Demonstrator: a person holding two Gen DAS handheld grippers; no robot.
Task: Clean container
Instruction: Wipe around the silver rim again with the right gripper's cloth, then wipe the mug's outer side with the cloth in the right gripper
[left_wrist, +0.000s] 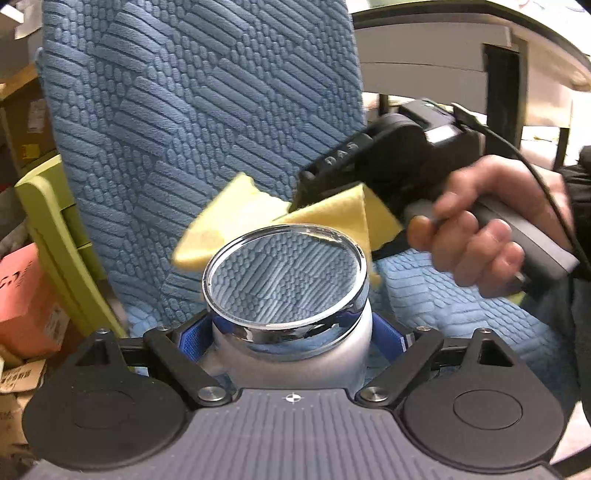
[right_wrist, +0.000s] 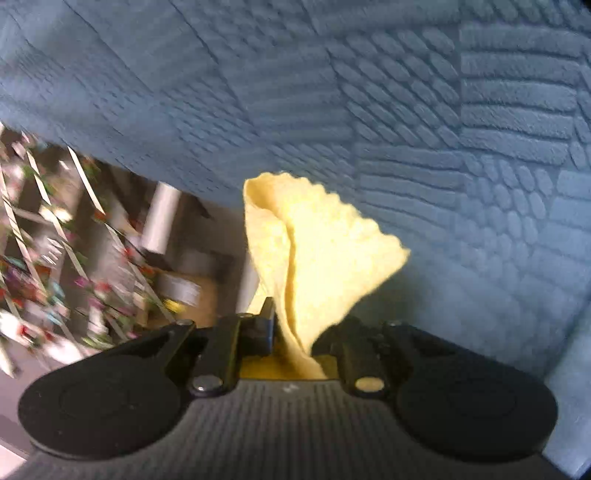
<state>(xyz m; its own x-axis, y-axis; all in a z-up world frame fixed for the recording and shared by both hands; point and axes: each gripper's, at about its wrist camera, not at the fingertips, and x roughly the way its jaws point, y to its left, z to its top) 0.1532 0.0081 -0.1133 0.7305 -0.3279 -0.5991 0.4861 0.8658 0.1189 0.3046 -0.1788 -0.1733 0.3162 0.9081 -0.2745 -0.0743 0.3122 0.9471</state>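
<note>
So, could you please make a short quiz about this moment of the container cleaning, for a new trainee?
1. True or false: the left gripper is shut on the glass jar.
2. Multiple choice: what does the right gripper hold? A. a sponge B. a yellow cloth C. a brush
3. Fill in: in the left wrist view, the cloth is at the jar's far ____, not inside it.

Key
1. True; the blue pads press its sides.
2. B
3. rim
</note>
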